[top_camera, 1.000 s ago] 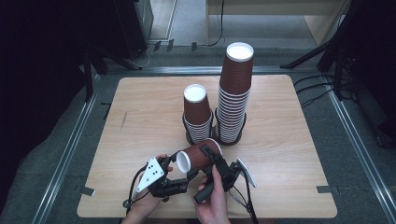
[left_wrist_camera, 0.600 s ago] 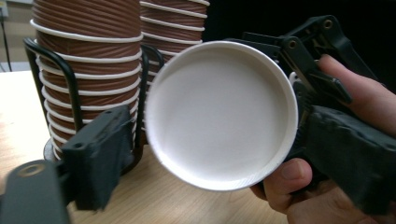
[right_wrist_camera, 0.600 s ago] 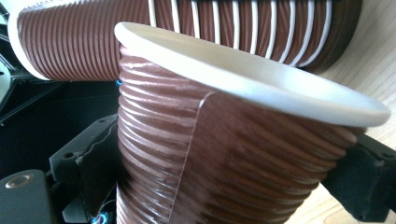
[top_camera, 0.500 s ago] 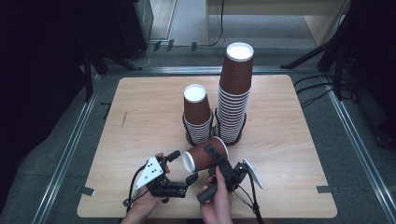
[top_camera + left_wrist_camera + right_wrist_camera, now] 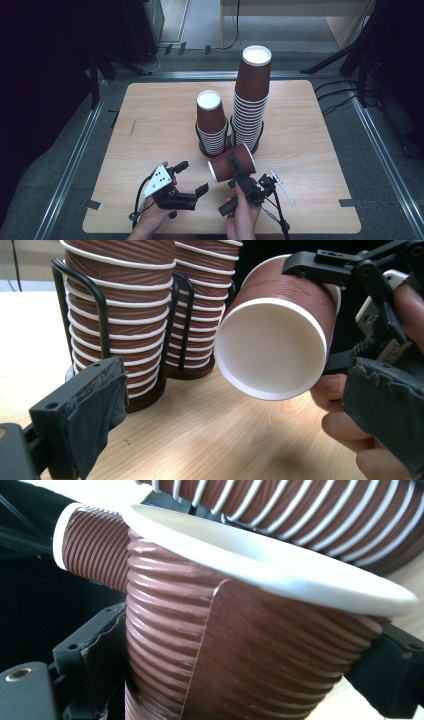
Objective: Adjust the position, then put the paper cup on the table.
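Pinching a ribbed brown paper cup (image 5: 231, 163), right tongs (image 5: 239, 172); left tongs (image 5: 191, 177) just spread wide, empty.

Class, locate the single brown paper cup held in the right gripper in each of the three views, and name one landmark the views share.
High view: the held cup lies on its side below centre, in the right gripper, in front of the stacks.
Left gripper view: the cup is upper right, white mouth toward the camera.
Right gripper view: the cup fills the centre between the jaws.
Shared landmark: the tall cup stack.
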The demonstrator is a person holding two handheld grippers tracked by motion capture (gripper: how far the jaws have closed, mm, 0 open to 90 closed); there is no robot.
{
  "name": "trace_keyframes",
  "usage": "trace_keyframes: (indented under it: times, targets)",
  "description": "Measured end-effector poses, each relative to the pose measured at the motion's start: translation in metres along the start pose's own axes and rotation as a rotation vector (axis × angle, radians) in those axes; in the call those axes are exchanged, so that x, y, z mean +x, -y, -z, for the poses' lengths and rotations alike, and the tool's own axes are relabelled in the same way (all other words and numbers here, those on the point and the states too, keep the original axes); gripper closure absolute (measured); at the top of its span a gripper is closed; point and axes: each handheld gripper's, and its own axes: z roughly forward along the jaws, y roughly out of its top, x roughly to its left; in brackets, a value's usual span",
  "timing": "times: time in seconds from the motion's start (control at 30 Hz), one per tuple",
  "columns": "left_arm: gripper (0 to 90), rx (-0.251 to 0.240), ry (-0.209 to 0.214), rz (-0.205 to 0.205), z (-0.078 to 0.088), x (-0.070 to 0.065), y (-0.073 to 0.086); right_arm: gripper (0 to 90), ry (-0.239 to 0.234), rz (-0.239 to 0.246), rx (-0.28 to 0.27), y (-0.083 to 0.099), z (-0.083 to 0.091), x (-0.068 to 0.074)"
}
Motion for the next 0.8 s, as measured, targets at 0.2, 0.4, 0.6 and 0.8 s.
trace_keyframes:
  times: [0.2, 0.4, 0.6, 0.8]
  targets:
    - [0.0, 0.026, -0.011, 0.003, 0.000, 0.002, 0.001, 7.9, 0.023, 0.112, -0.045, -0.007, 0.005, 0.004]
    - [0.0, 0.030, -0.015, 0.012, 0.002, 0.005, 0.001, 7.8, 0.039, 0.187, -0.080, -0.012, 0.010, 0.012]
    - [0.0, 0.031, -0.035, 0.013, 0.006, 0.008, 0.000, 7.8, 0.042, 0.301, -0.113, -0.018, 0.013, 0.021]
    - [0.0, 0.030, -0.058, 0.028, 0.011, 0.014, -0.001, 7.8, 0.052, 0.416, -0.138, -0.023, 0.014, 0.029]
